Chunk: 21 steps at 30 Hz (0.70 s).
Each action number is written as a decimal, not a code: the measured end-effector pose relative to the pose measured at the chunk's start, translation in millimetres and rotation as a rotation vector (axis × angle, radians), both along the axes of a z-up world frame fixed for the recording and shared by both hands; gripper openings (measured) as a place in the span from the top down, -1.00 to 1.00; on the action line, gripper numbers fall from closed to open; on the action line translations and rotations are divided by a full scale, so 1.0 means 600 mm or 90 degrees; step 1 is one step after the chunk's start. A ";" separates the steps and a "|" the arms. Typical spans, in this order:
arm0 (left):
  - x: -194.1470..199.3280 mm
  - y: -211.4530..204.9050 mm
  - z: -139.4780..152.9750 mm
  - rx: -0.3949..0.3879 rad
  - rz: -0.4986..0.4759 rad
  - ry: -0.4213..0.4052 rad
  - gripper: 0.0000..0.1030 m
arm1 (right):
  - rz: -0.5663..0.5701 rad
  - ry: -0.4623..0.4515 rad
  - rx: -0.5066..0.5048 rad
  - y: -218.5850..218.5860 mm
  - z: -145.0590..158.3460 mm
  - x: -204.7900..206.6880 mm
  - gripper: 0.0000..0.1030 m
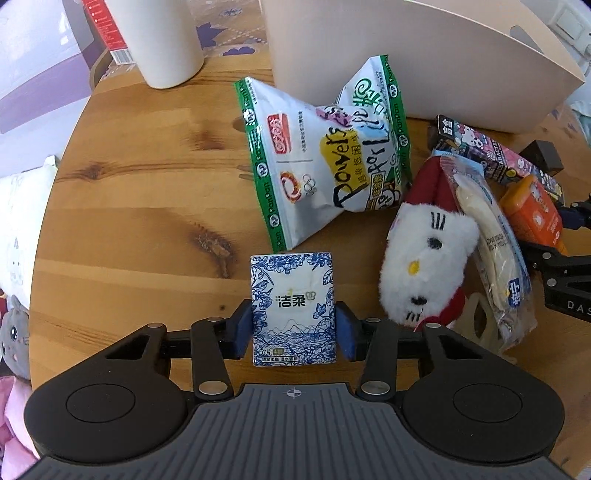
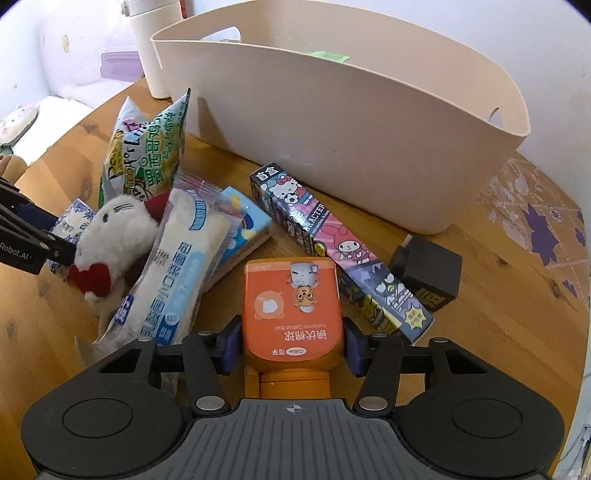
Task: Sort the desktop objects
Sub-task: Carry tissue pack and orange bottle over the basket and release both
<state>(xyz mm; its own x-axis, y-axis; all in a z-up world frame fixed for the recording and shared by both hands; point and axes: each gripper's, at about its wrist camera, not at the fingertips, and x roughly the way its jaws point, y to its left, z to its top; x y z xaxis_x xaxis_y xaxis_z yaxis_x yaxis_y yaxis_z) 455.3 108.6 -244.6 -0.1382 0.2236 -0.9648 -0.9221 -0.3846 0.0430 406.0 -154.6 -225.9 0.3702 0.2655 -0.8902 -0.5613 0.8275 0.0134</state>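
My left gripper [image 1: 293,328] is shut on a blue-and-white tissue pack [image 1: 293,306], with its pads against both sides, over the wooden table [image 1: 129,221]. My right gripper [image 2: 291,343] is shut on an orange cotton-ball box [image 2: 291,310]. A beige basket [image 2: 332,129] stands behind the pile; it also shows in the left wrist view [image 1: 424,55]. The pile holds a green-edged snack bag [image 1: 325,162], a white cat plush [image 1: 424,258], a wrapped bread [image 2: 177,266] and a long cartoon box [image 2: 332,243].
A black cube [image 2: 432,273] lies right of the cartoon box. A white cup [image 1: 162,40] stands at the back left, with a red-edged box [image 1: 107,29] beside it. The table edge curves at the left, with soft toys [image 1: 14,332] beyond it.
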 end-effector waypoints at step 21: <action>-0.051 -0.006 0.102 0.046 -0.001 0.044 0.10 | -0.013 -0.081 0.053 -0.050 0.147 -0.034 0.01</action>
